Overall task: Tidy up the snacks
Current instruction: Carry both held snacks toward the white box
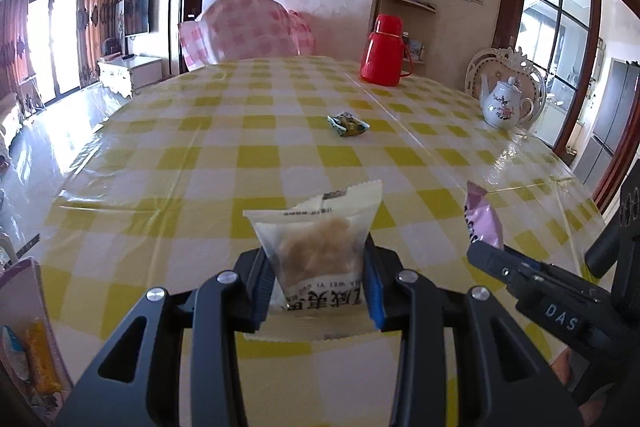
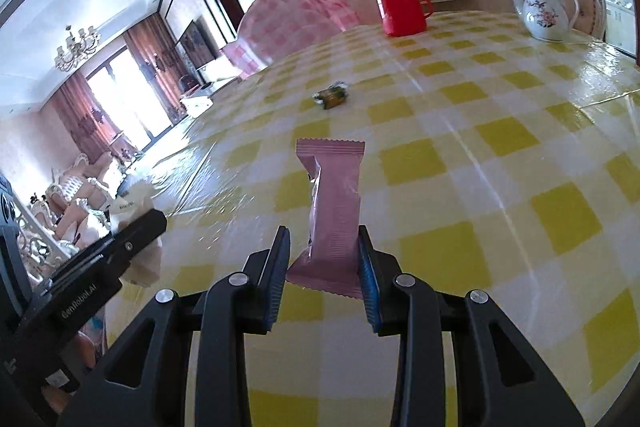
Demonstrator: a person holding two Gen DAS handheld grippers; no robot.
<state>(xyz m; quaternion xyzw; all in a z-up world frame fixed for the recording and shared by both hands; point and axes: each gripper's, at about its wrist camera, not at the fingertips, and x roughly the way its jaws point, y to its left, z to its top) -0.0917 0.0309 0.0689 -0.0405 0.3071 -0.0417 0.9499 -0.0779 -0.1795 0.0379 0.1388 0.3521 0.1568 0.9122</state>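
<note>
Left wrist view: the left gripper (image 1: 318,281) is clenched on a translucent white snack packet (image 1: 318,251), both blue-lined jaws pressed against its sides; a pale brown pastry shows through the wrapper, and the serrated top edge stands above the jaws, over the yellow-checked tablecloth (image 1: 248,131). At the right edge of this view the right gripper (image 1: 486,249) appears from the side, with the end of a pink wrapper (image 1: 482,217) sticking up from it. Right wrist view: the right gripper (image 2: 324,267) grasps a pink snack bar (image 2: 334,211), which leans against the right jaw; a narrow gap shows at the left jaw, so contact there cannot be confirmed. The bar points away from the camera, its crimped far end raised off the cloth. The left gripper (image 2: 150,223) enters at the left edge, the white packet (image 2: 134,201) partly visible behind its tip. A small green wrapped candy (image 1: 347,124) lies alone on the tablecloth, well beyond both held items. Farther back stand a red thermos (image 1: 382,49) and, to its right, a white floral teapot (image 1: 505,103) near the table edge.
</note>
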